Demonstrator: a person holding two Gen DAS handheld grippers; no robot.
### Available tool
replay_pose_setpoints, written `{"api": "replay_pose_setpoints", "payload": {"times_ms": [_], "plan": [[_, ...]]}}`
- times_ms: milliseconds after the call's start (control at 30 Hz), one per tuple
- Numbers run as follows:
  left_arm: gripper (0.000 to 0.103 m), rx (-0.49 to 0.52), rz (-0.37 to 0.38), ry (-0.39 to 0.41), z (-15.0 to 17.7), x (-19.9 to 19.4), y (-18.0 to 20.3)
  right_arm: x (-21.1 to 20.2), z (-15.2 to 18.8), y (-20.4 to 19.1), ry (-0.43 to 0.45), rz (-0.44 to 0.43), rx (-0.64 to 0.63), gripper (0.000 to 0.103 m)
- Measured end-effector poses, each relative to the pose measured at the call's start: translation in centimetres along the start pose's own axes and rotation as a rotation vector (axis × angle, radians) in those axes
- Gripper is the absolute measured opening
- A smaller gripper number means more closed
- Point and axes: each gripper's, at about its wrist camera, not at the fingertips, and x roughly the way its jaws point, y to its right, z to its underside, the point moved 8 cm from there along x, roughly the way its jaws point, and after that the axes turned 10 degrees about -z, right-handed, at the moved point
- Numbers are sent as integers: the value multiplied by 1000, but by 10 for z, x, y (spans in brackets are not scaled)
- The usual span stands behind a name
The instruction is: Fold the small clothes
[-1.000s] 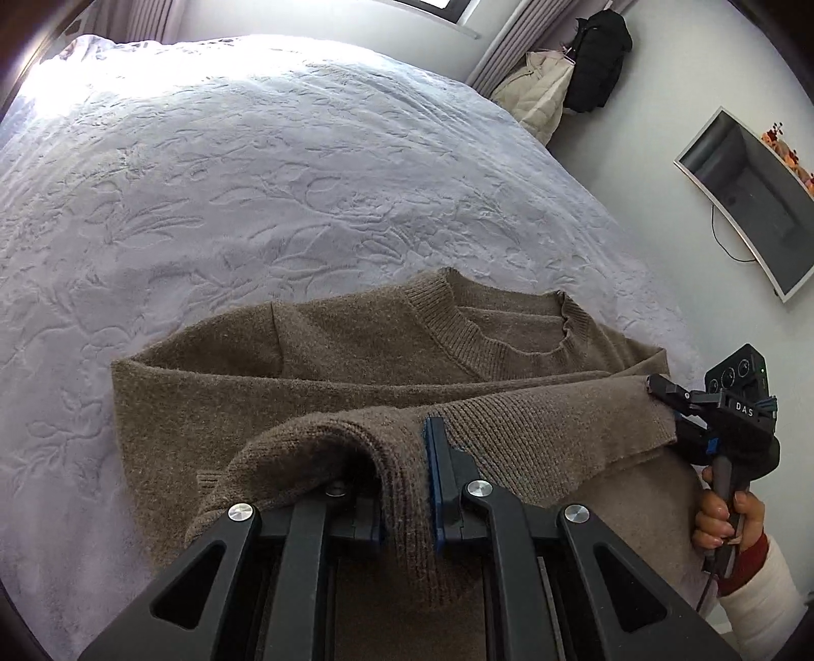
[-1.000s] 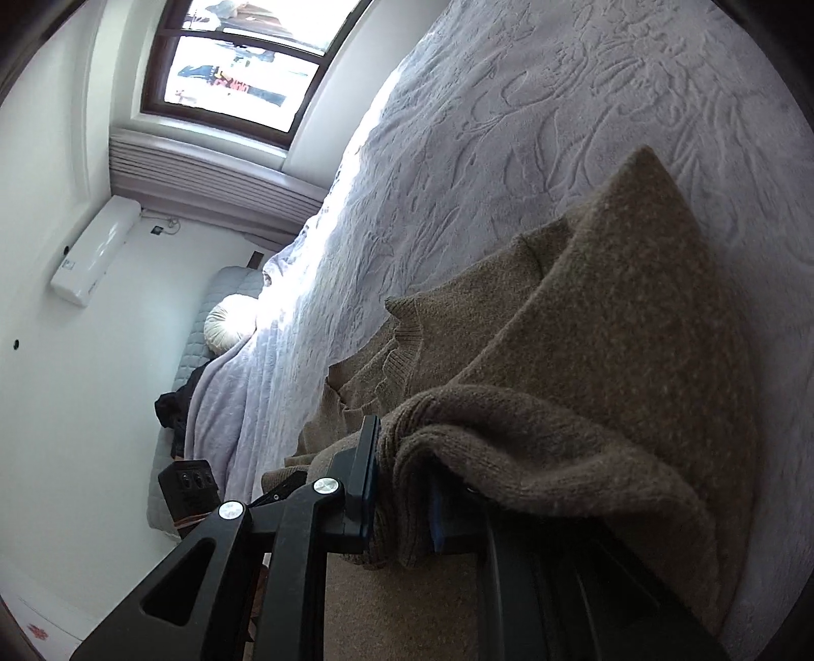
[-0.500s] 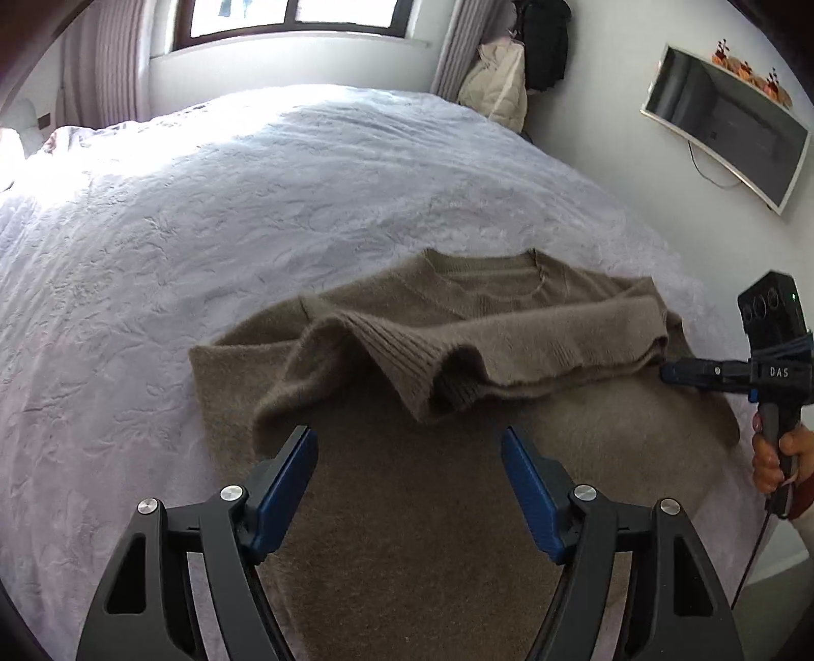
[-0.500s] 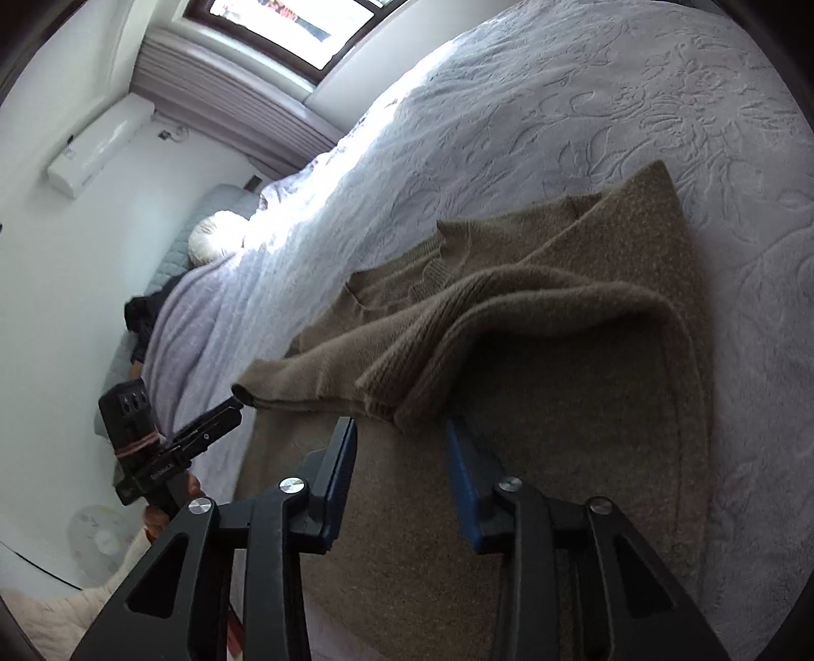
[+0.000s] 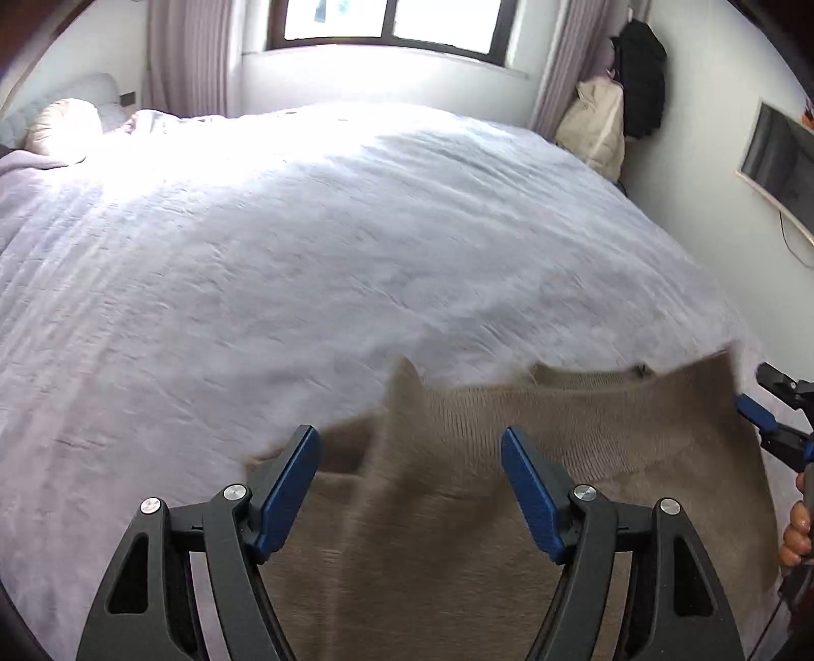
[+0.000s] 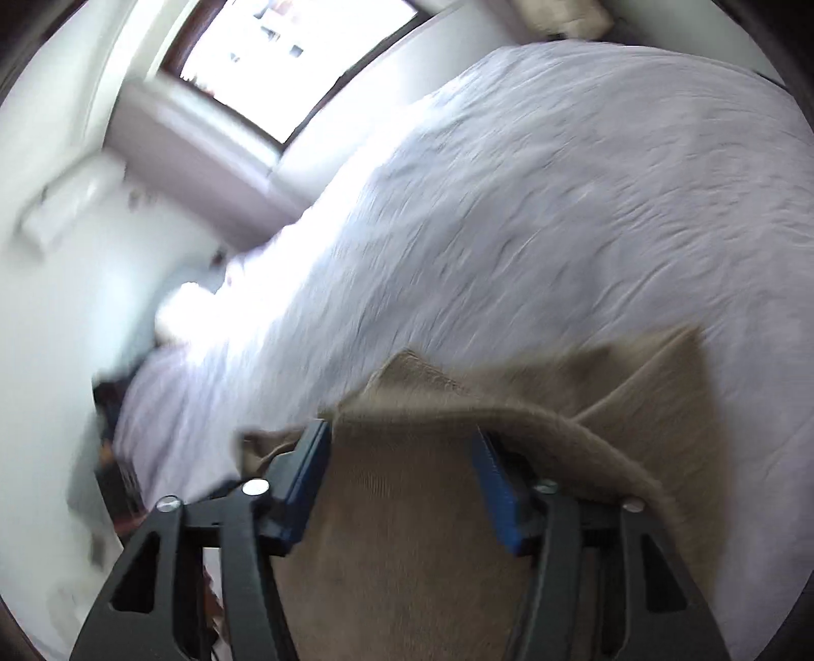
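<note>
Nowhere can any writing be read. Brown, knitted and blurred, the sweater (image 5: 458, 508) is laid folded on the white bed (image 5: 305, 244). Left gripper (image 5: 409, 488) jaws are spread apart; right gripper (image 6: 402, 488) jaws have just been opening, gripping nothing.

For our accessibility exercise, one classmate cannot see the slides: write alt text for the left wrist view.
The left claw hangs open over a brown knitted sweater lying on a white bedspread, with nothing between its blue pads. The right claw pokes in at the right edge, beside the sweater's corner. Behind the bed are a bright window and a wall-mounted screen.
</note>
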Motion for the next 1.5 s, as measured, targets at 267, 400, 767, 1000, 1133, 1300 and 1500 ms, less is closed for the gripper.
{"api": "replay_pose_setpoints", "payload": {"times_ms": [267, 400, 767, 1000, 1133, 1300, 1500], "plan": [[75, 110, 42, -37, 30, -6, 15, 7, 31, -16, -156, -21, -104, 63], [76, 76, -31, -151, 61, 30, 6, 29, 48, 16, -202, 122, -106, 63], [76, 31, 9, -160, 102, -35, -72, -58, 67, 28, -89, 52, 22, 69], [76, 38, 218, -199, 149, -73, -61, -78, 160, -26, -182, -63, -76, 72], [76, 60, 264, -198, 161, -79, -42, -66, 200, -30, -228, -34, -114, 72], [62, 58, 315, -199, 168, -85, -31, -64, 211, -18, -192, -59, -83, 72], [27, 5, 369, -228, 168, -78, -34, -72, 214, -7, -147, -122, -75, 72]]}}
